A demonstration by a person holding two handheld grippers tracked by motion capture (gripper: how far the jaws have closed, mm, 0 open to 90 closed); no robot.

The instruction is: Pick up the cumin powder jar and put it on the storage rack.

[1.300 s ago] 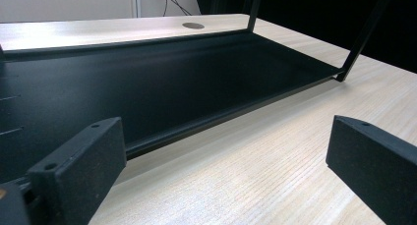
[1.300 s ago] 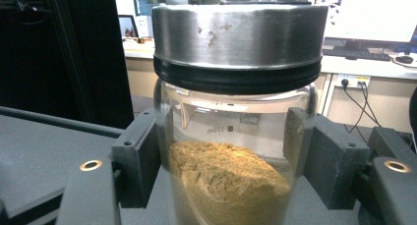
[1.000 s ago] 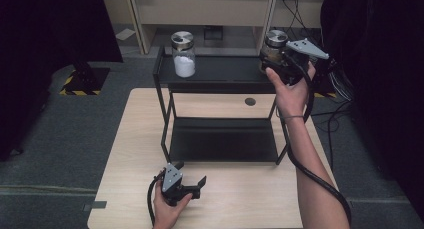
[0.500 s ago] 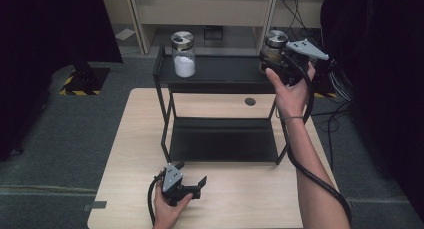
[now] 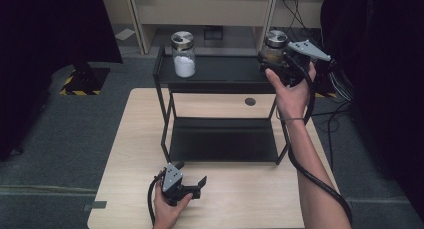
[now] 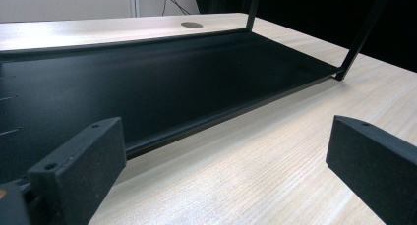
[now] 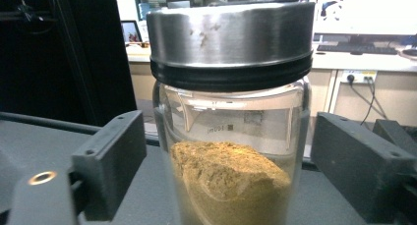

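From the high view I see a pale wooden counter [image 5: 130,154] on grey carpet, with a black two-tier rack [image 5: 220,76] standing on its far half. On the rack's top shelf a jar of white powder [image 5: 183,54] sits at the left, and a jar of brown powder [image 5: 272,46] at the right end. My right tool [image 5: 267,64] is up at that brown jar. My left tool [image 5: 192,181] rests low on the counter's near edge, its jaws spread with nothing in them. Beyond the counter stands pale wooden furniture with cables trailing at the right.

In the left tool view, the jaws stand wide over bare wood grain, facing the rack's lower shelf [image 6: 162,87].

In the right tool view, the jaws have just been opening; they stand apart on either side of the brown-powder jar, a gap showing on both sides. The jar stands upright on the dark top shelf, steel lid [image 7: 231,31] on. Behind it a desk with a keyboard and wall sockets.
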